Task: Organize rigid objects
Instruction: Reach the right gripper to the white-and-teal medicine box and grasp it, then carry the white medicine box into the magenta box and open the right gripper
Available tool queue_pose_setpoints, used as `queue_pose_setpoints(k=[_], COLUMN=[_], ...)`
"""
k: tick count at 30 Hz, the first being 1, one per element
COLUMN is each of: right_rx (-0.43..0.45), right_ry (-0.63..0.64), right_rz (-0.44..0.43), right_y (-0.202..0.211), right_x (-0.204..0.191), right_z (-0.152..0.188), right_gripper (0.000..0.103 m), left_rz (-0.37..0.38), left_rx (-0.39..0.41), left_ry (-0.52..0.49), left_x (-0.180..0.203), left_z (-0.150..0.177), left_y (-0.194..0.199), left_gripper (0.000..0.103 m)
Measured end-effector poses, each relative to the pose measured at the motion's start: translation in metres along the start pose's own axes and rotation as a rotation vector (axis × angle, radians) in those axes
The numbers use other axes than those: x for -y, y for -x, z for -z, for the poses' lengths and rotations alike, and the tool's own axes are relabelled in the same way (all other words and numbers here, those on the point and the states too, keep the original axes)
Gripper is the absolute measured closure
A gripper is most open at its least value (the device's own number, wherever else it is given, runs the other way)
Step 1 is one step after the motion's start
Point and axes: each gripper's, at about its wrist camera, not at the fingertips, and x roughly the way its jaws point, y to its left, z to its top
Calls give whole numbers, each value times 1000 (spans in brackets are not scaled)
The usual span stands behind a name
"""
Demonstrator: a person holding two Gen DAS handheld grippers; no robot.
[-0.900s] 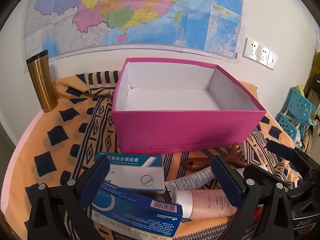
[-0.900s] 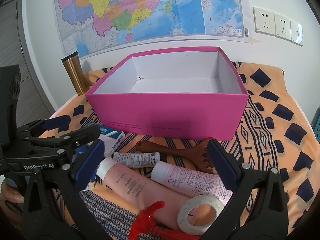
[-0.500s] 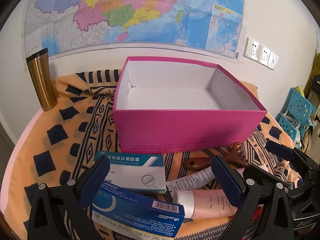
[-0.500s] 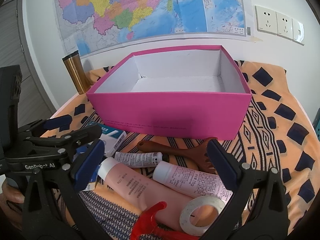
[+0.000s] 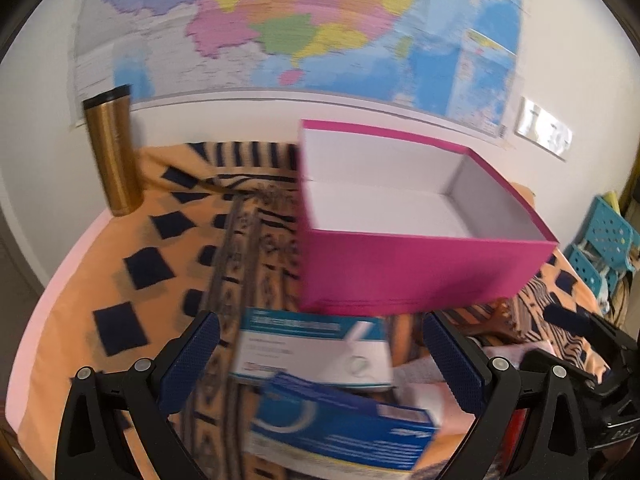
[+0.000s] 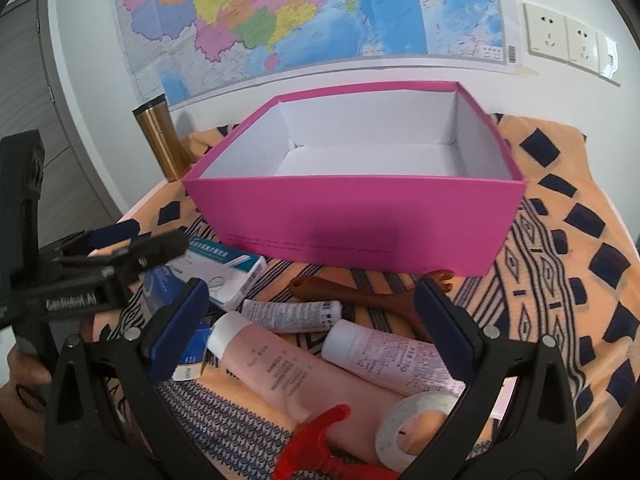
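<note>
- Both claws are gaping wide and carrying nothing: the left claw (image 5: 320, 356) is hanging over the white medicine carton (image 5: 312, 350), the right claw (image 6: 310, 316) over the pink bottle (image 6: 288, 372).
- The things to sort are lying heaped on the near side of the table (image 6: 580, 280); the empty pink box (image 6: 360, 216) is sitting just beyond.
- Risks: the smooth round bottles are likely rolling away under a closing pad; the blue carton (image 5: 340, 428), overlapping the white one, may be dragging along.
- Cartons are flat cardboard; the tape ring (image 6: 416, 424) is thin; the cloth is bunching.
</note>
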Motion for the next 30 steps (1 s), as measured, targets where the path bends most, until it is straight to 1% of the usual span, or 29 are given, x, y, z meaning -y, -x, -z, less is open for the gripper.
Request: queue_pose_setpoints(k=[3,4,6,7,8,9,11,13,14,15,16,19,21,23,28,30], right_rx=[-24,-33,-54,-65,-81,-94,-128,-154,-170,-184,-196,-242,-266,-280,-318,-336], right_ry=[5,6,10,13,18,19,9,3,4,2,-4,-27,-41,-50,-46,-53], right_rz=[-47,-66,-103,-114,-129,-142,-168,-183,-190,-201,-208,-230,-236,-232,-231,-232], right_y=[-7,-9,-16,-20,-25,-29,-40,-50,-56,-61,-66,-82,-93,-102,-118,-125], right_x=[-6,-8,-14,-17,-20,-22,-25,-27,-30,-31,-32,-33,-32,-32,-35,-35], right_z=[-1,-1,-2,-2,-4,-4,-7,-9,-11,-12,-12,-14,-15,-16,-16,-14], right_gripper=[3,4,7,9,13,16,24,28,31,33,34,41,44,52,53,54], left_rz=[-11,-6,-29,-24,-24,-27,-4,15,33,48,65,99,122,146,182,213], left_rx=[-37,-25,-50,-66,-88,-97,-110,-137,-154,-151,-168,-200,-207,-214,-252,-271], left_ry=[26,34,28,30,37,36,32,30,29,31,27,25,25,10,-14,-11], left_x=[-21,-27,-38,-42,-46,-49,-54,-55,-56,-57,-58,-58,-59,-58,-58,-58], left_z=[-2,-2,-2,-1,0,0,2,4,6,7,8,12,12,13,9,9], left_y=[-5,-8,-12,-16,-19,-21,-26,-32,-36,-39,-43,-52,-53,-52,-56,-61], left_gripper=[0,0,1,2,3,5,8,17,19,23,26,34,36,38,39,39])
